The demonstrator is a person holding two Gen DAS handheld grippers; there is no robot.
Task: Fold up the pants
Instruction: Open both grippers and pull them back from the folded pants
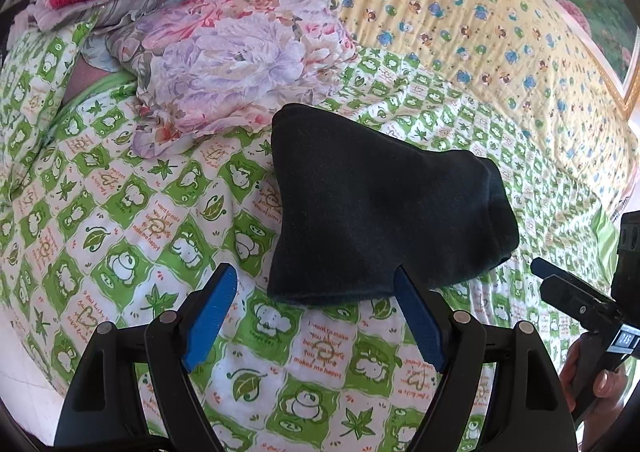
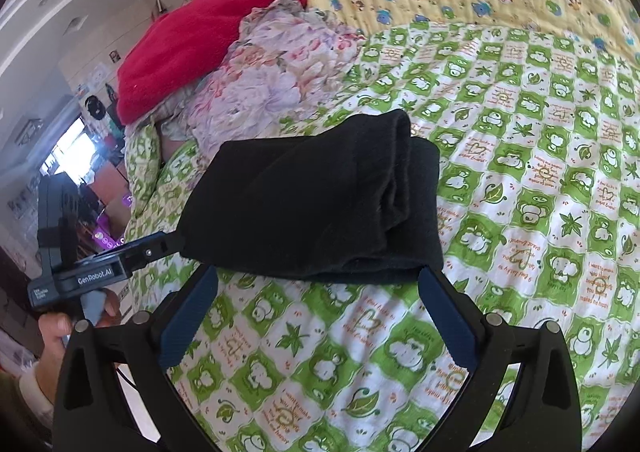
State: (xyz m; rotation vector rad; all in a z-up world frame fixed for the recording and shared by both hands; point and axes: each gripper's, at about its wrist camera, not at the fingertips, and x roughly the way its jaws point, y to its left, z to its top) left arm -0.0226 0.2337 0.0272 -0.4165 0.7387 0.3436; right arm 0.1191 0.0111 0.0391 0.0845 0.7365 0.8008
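The black pants (image 1: 384, 207) lay folded in a thick bundle on the green-checked quilt (image 1: 132, 219) just ahead of my left gripper (image 1: 316, 284) and my right gripper (image 2: 318, 276), both spread wide and holding nothing. I judged the cloth soft, limp and light, best pinched at the near folded edge, through all layers. "GenRobot.AI" read on the left gripper's body, and the quilt squares said "I want to make you happy".
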